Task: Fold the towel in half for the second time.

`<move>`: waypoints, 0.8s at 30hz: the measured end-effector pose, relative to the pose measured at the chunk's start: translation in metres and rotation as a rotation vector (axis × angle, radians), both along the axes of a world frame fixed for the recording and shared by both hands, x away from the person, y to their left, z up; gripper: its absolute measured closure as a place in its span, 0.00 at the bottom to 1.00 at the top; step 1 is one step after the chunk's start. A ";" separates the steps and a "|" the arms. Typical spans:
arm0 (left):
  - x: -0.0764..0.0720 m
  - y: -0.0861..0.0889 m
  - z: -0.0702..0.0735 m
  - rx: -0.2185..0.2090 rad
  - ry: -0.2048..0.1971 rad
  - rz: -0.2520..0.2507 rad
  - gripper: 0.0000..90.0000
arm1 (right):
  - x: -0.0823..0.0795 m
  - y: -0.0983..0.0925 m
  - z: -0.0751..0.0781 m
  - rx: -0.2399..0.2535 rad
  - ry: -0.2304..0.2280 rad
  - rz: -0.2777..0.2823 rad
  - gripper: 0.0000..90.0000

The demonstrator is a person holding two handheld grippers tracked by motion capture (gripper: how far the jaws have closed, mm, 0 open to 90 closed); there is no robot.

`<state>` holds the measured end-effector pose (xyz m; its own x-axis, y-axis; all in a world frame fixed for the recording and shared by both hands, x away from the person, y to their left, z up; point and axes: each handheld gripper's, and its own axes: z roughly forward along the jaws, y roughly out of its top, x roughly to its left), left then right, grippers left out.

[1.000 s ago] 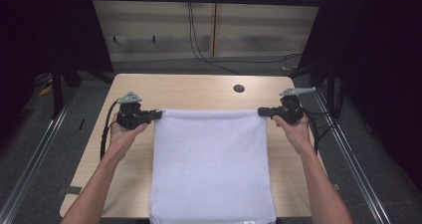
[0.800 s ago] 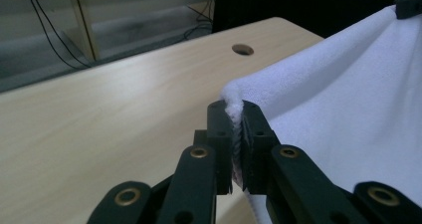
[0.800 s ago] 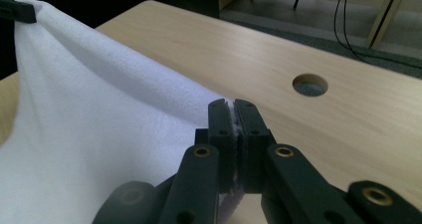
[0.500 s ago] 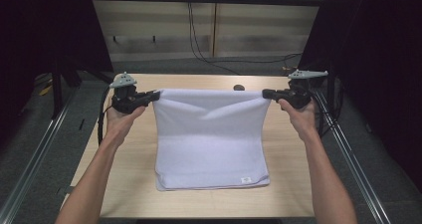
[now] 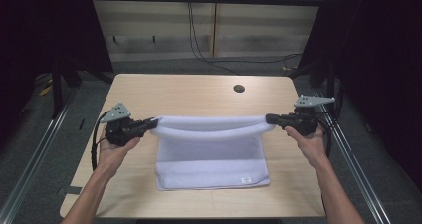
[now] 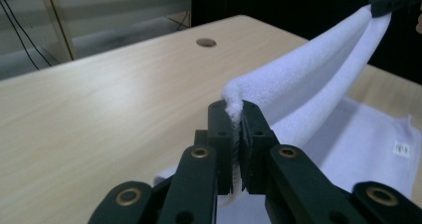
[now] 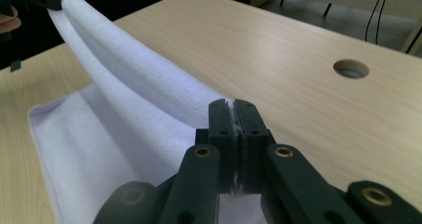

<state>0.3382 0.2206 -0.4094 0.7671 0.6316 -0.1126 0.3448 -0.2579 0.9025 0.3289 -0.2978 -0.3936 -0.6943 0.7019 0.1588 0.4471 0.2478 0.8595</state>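
Note:
A white towel (image 5: 211, 157) lies on the wooden table (image 5: 199, 94), its far edge lifted and stretched between both grippers. My left gripper (image 5: 152, 122) is shut on the towel's left far corner (image 6: 233, 104). My right gripper (image 5: 268, 118) is shut on the right far corner (image 7: 233, 104). The raised edge sags a little in the middle (image 5: 209, 127). The near part of the towel rests flat, with a small label (image 5: 245, 180) at its front right corner. In the left gripper view the towel (image 6: 308, 84) runs up to the other gripper at top right.
A round cable hole (image 5: 239, 88) sits in the table's far right part. Bare tabletop lies beyond the towel and on both sides. Metal rails (image 5: 30, 174) run along the floor beside the table; cables (image 5: 199, 40) hang behind it.
Both grippers have come back toward the person and lower, carrying the towel's far edge over its near part. The towel's flat part now reaches less far along the table.

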 end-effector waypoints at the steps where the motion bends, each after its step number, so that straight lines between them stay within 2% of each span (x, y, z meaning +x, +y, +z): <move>1: 0.000 -0.001 -0.006 0.000 0.015 0.000 0.95 | -0.001 0.000 -0.004 0.003 0.012 0.007 0.98; 2: 0.001 -0.001 -0.010 0.012 0.024 0.001 0.95 | -0.002 0.000 -0.009 -0.009 0.022 0.008 0.98; 5: -0.002 -0.002 -0.019 0.005 0.044 -0.006 0.95 | -0.005 0.002 -0.021 -0.013 0.044 0.013 0.98; 9: -0.014 0.002 -0.032 -0.023 0.065 -0.005 0.95 | -0.019 0.003 -0.034 -0.010 0.063 0.036 0.97; 11: -0.019 0.003 -0.033 -0.006 0.063 -0.014 0.95 | -0.028 0.002 -0.038 -0.001 0.064 0.046 0.97; 13: -0.026 0.004 -0.029 -0.016 0.078 -0.032 0.95 | -0.036 0.003 -0.039 0.005 0.069 0.066 0.97; 16: -0.039 0.006 -0.027 -0.006 0.062 -0.038 0.95 | -0.054 0.005 -0.037 0.024 0.057 0.080 0.97; 18: -0.048 0.008 -0.032 0.013 0.078 -0.054 0.95 | -0.062 0.006 -0.039 0.024 0.059 0.086 0.97; 19: -0.053 0.009 -0.036 0.045 0.091 -0.063 0.95 | -0.066 0.006 -0.042 0.014 0.067 0.092 0.97; 21: -0.059 0.009 -0.043 0.069 0.114 -0.078 0.93 | -0.072 0.007 -0.049 -0.005 0.093 0.101 0.97; 24: -0.064 0.007 -0.056 0.111 0.154 -0.092 0.93 | -0.079 0.013 -0.061 -0.063 0.135 0.119 0.97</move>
